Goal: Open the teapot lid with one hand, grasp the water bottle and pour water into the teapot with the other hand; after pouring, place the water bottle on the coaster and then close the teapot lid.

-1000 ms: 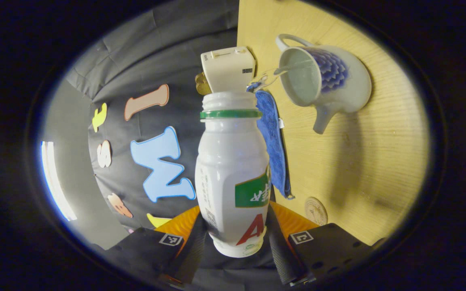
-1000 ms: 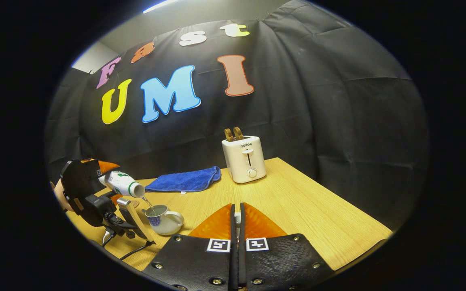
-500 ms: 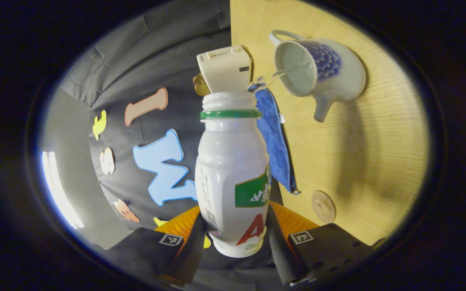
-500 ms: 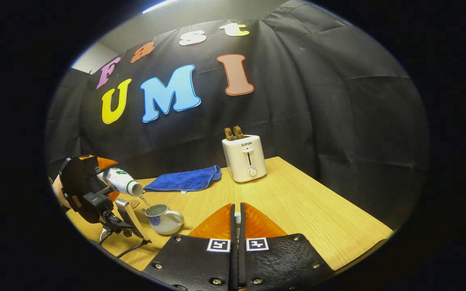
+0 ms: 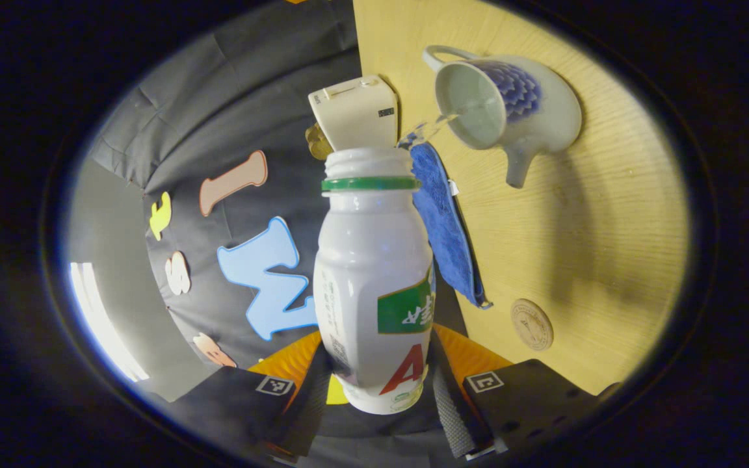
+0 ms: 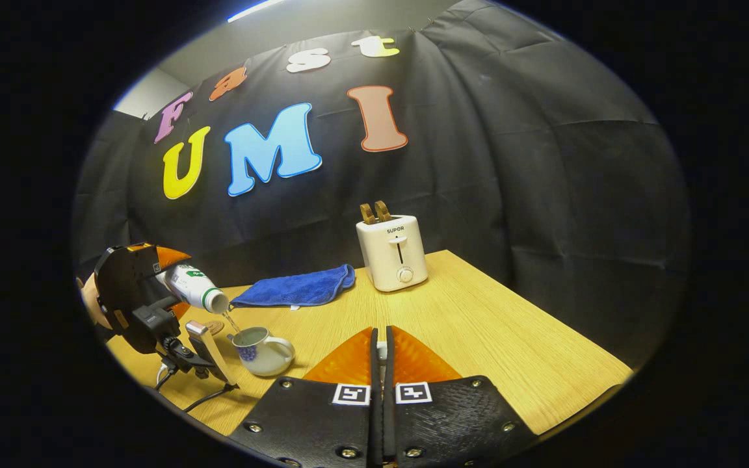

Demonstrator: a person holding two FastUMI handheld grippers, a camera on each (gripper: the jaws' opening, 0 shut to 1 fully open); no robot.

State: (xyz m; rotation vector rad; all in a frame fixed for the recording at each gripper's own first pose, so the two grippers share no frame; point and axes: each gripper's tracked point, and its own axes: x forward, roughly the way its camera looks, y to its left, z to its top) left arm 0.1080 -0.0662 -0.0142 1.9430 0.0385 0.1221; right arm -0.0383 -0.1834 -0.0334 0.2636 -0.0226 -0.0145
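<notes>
My left gripper (image 5: 381, 390) is shut on a white water bottle (image 5: 374, 273) with a green neck ring and no cap. The bottle is tipped over the open white-and-blue teapot (image 5: 517, 117), and a thin stream of water (image 5: 436, 123) runs from its mouth into the pot. From the right gripper view, the bottle (image 6: 196, 289) slants down above the teapot (image 6: 264, 351), held by the left gripper (image 6: 134, 292). A round coaster (image 5: 532, 324) lies on the table beside the pot. My right gripper (image 6: 381, 354) is shut, with a thin white sliver, apparently the lid, between its fingers.
A white toaster (image 6: 393, 253) with toast stands at the back of the wooden table (image 6: 478, 325). A blue cloth (image 6: 296, 287) lies left of it. A cable (image 6: 205, 400) trails off the left gripper near the table's front left edge.
The left gripper with the bottle has drifted slightly left and up while water keeps pouring. The teapot and coaster have shifted in its view. The right gripper holds still.
</notes>
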